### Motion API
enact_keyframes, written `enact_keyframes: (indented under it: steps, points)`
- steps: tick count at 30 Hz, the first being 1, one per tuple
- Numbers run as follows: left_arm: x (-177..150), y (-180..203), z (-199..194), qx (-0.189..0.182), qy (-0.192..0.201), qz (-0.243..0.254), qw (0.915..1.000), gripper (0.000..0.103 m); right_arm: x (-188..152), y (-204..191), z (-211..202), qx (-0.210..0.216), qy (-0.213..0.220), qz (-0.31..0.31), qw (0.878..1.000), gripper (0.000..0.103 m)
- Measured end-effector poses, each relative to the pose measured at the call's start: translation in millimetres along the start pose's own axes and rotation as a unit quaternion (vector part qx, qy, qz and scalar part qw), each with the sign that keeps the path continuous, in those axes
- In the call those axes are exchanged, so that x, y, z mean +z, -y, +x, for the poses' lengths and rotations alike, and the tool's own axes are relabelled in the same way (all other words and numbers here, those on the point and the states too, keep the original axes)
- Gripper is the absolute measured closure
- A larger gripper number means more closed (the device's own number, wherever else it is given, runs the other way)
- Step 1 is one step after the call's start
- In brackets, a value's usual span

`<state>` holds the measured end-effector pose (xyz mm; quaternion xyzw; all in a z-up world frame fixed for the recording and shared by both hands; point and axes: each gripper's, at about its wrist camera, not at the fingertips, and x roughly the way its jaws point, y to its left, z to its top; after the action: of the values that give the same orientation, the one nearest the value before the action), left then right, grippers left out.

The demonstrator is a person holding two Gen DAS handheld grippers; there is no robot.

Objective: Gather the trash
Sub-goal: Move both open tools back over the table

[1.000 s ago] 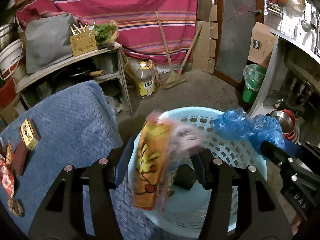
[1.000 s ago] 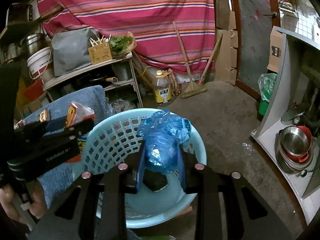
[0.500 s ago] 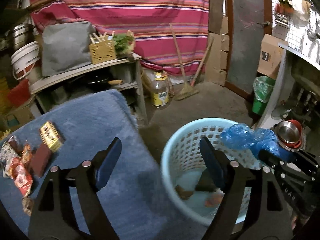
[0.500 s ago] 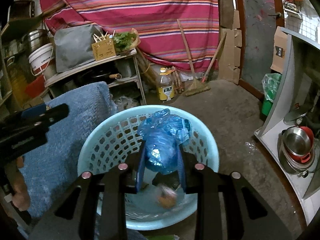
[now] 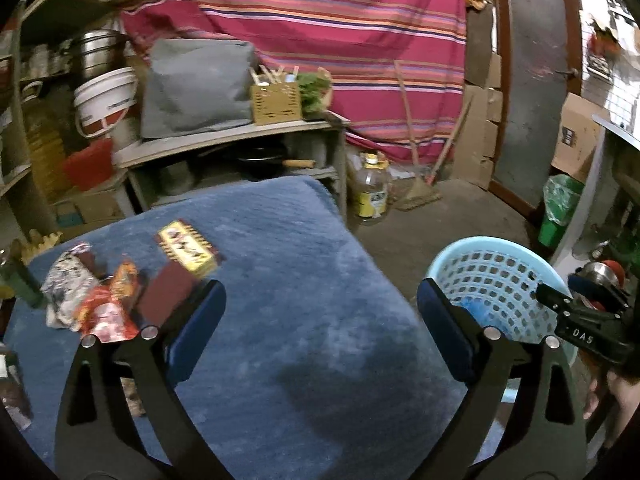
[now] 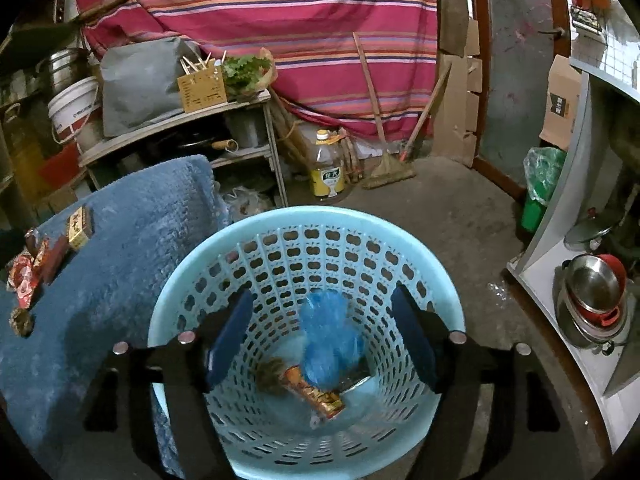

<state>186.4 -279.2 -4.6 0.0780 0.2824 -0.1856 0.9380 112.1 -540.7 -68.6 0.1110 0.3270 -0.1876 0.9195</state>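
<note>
My right gripper [image 6: 320, 332] hangs over the light blue basket [image 6: 360, 232], its jaws opening with nothing between the pads. Below it the crumpled blue plastic bag [image 6: 328, 332] lies in the basket beside an orange snack wrapper [image 6: 312, 390]. My left gripper [image 5: 320, 316] is above the blue fuzzy cloth [image 5: 304, 280], jaws opening wide and empty. On the cloth's left end lie several wrappers: a yellow packet [image 5: 187, 250], a dark red one [image 5: 164, 294], and red and orange ones [image 5: 106, 308]. The basket [image 5: 496, 276] and the right gripper's body [image 5: 588, 324] show at the right in the left wrist view.
A wooden shelf [image 6: 180, 124] with a grey bag, a bucket and pots stands behind the cloth. An oil bottle [image 6: 328, 172] and a broom [image 6: 384, 160] stand by the striped curtain. A green bin [image 6: 540, 192] and a cabinet with steel bowls [image 6: 596, 292] are at the right.
The left gripper dropped the orange wrapper into the basket, opened wide and swung left over the cloth. The right gripper opened and the blue bag fell into the basket.
</note>
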Motion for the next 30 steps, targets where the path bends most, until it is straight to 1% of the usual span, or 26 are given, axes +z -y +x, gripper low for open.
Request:
enact_keyframes:
  steps: [1,2,7,8,12,15,19,22,28,30]
  points:
    - [0,-4,-3,0.004,0.001,-0.002,1.0,0.009,-1,-2,-2,0.001,0.001,0.002,1.0,0.024]
    - [1,-11,-5,0.009,0.002,-0.003,0.9999,0.009,0,-5,-4,0.001,0.004,0.003,1.0,0.022]
    - [-4,-46,-23,0.038,0.007,-0.015,0.9991,0.006,0,-26,-15,0.004,0.017,-0.007,1.0,0.021]
    - [-5,-51,-24,0.042,0.006,-0.016,0.999,0.006,1,-32,-17,0.007,0.019,-0.008,1.0,0.02]
    - [-13,-78,-38,0.069,0.012,-0.019,0.9973,0.006,0,-56,-24,0.017,0.023,-0.017,0.999,0.02]
    - [-16,-100,-46,0.079,0.012,-0.031,0.9964,0.006,1,-79,-29,0.026,0.027,-0.027,0.999,0.02]
    - [-20,-128,-54,0.094,0.012,-0.048,0.9944,0.006,0,-114,-38,0.048,0.035,-0.037,0.998,0.019]
    - [-25,-148,-59,0.102,0.013,-0.06,0.993,0.006,-3,-141,-42,0.065,0.036,-0.049,0.996,0.011]
    - [-33,-187,-57,0.116,0.005,-0.073,0.9906,0.006,-10,-194,-45,0.092,0.036,-0.078,0.992,0.011]
    - [-34,-204,-54,0.117,0.0,-0.089,0.9891,0.006,-14,-213,-45,0.101,0.035,-0.092,0.99,0.011]
